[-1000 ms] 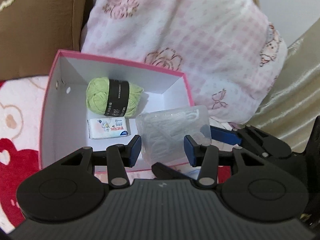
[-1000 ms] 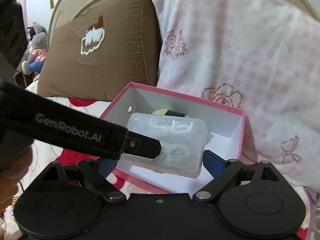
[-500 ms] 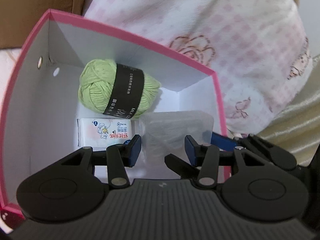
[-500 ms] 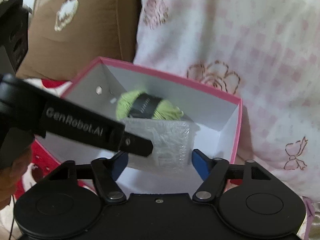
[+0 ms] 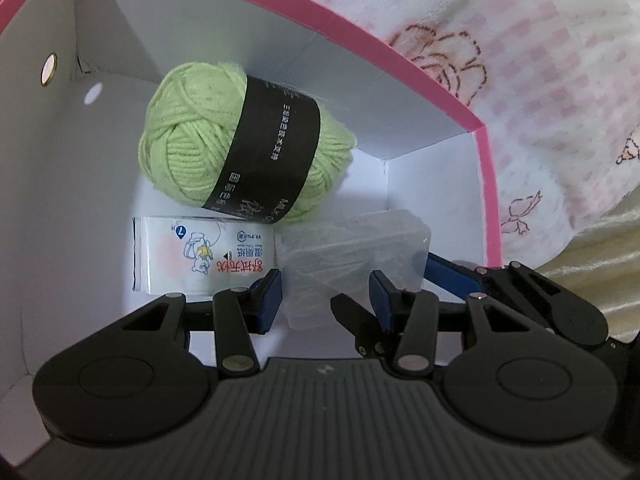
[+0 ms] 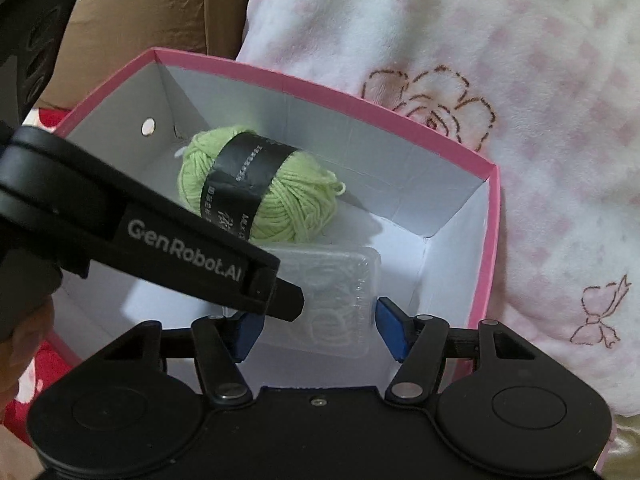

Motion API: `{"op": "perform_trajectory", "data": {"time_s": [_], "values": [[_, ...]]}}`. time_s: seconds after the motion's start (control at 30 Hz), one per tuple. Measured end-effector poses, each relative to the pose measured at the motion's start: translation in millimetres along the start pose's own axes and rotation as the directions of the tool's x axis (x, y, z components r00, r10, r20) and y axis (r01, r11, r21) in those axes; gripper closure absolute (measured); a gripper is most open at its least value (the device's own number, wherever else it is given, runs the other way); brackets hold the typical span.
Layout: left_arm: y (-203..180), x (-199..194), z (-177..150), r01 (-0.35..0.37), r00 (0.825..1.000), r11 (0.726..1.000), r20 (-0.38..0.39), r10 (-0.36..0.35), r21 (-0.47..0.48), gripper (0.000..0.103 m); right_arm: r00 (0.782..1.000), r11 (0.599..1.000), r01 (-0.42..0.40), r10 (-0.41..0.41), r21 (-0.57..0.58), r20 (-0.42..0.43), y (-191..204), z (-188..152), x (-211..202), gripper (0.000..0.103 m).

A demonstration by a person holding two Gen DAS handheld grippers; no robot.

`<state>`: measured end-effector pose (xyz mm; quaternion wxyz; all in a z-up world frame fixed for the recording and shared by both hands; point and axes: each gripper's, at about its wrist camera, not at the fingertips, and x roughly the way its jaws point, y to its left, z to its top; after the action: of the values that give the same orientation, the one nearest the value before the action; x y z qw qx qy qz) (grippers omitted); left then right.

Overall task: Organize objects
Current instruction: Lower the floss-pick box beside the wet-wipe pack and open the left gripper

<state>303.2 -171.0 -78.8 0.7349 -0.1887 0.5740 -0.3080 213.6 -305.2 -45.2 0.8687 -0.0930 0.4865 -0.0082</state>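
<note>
Bedding fills the background: a pink-and-white checked blanket [image 6: 500,128] lies heaped just behind the pink box [image 5: 360,40], and a brown pillow [image 6: 168,4] leans behind the box's far left corner. The box, white inside, is open-topped and serves as the collecting place, so everything sorted so far lies on its floor.

Against the box's back wall lies the green yarn ball [image 5: 240,144] with its black paper band, probably put deep to leave the front free. In front of it, toward the box's left side, a small wet-wipe packet [image 5: 200,260] lies flat. Just beside the packet, in the box's front right part, is the clear plastic case [image 5: 352,264], low inside the box and seemingly at or near the floor; whether it rests there cannot be told.

Both tongs reach down into the box at that case. The left tongs [image 5: 326,300] stand fairly narrow with the case between their blue pads [image 5: 268,300], and they seem to grip it across its short side. The right tongs [image 6: 316,332] have just been closing from a wide spread around the same case; a sliver of gap shows by each pad [image 6: 394,334], so I judge them not yet pressing. Two grips would keep the slippery case level for setting down.
</note>
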Motion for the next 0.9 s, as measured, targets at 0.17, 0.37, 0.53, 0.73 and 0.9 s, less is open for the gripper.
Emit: {"op": "perform_trajectory", "data": {"time_s": [0.17,0.37,0.53,0.73,0.9], "values": [[7,1,1,0.013,1.0,0.999,-0.004,-0.013,-0.032,0.057,0.999,0.998,0.032,-0.033,-0.048,-0.014,10,-5,1,0.037],[14,-1,7,0.019,1.0,0.999,-0.02,-0.019,-0.042,0.062,1.0,0.997,0.008,-0.009,-0.082,-0.007,13,-8,1,0.036],[12,3,5,-0.007,1.0,0.999,-0.006,0.006,-0.044,0.068,0.999,0.994,0.029,-0.03,-0.103,-0.015,16,-10,-1,0.036],[4,4,2,-0.044,0.999,0.999,0.022,0.044,-0.03,0.073,0.999,0.991,0.05,-0.051,-0.126,-0.006,18,-13,-3,0.037],[-1,2,0,-0.079,0.996,0.997,0.048,0.079,0.0,0.076,0.994,0.985,0.108,-0.111,-0.133,-0.01,21,-10,-3,0.035]]}}
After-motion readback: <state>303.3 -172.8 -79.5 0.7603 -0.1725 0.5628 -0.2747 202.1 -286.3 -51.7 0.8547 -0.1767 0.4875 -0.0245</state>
